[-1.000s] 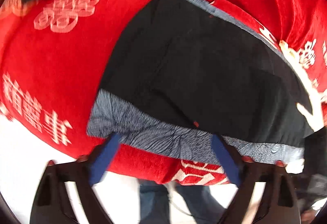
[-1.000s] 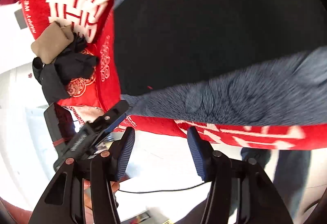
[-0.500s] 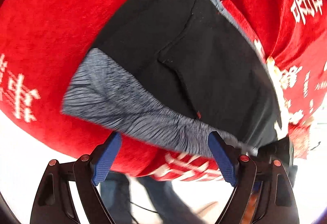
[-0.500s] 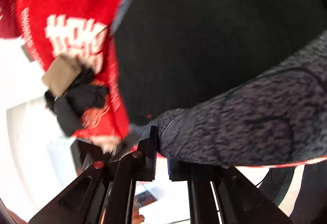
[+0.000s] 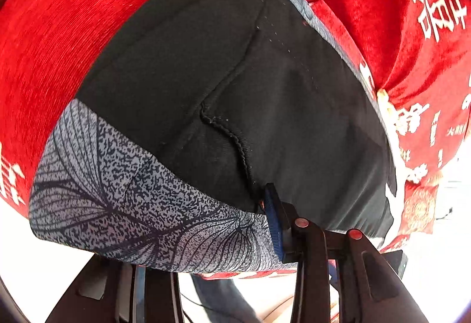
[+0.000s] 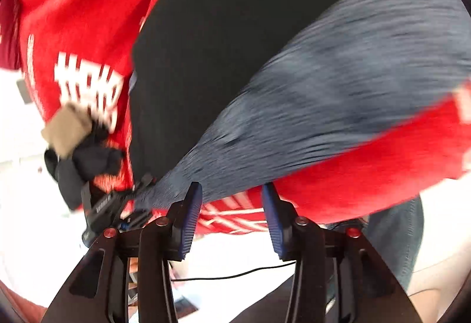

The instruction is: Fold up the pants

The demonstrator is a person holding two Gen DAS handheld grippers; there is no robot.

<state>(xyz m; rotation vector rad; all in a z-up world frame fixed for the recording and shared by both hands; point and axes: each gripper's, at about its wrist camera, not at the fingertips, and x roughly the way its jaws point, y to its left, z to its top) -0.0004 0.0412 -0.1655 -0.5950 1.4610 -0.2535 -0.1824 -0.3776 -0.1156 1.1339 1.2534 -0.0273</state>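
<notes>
The pants (image 5: 235,81), black with a grey patterned waistband (image 5: 123,199), lie spread on a worktop covered by a red cloth (image 5: 59,28) with white characters, the waistband along the near edge of the worktop. Progress is judged to be early: the garment appears flat and largely unfolded, the centre seam visible down its middle, and no completed fold can be seen in either view. The left gripper (image 5: 206,237) has its fingers around the waistband; one blue pad (image 5: 272,223) presses against the band near the centre seam, the other is hidden beneath the fabric, so it appears clamped on the waistband. The right gripper (image 6: 232,217) stands with its fingers apart, just short of the waistband's other end, holding nothing; that view is motion-blurred. A small heap of other clothes (image 6: 76,152), tan and black, sits at the far corner of the worktop. All folding remains: judged from here, the band must be lifted and carried over. Against half a second ago, the roles are reversed: the left fingers, then wide apart before the waistband, have since come together on it, while the right fingers, then pinched on the band's end, have opened and drawn back from the fabric.
</notes>
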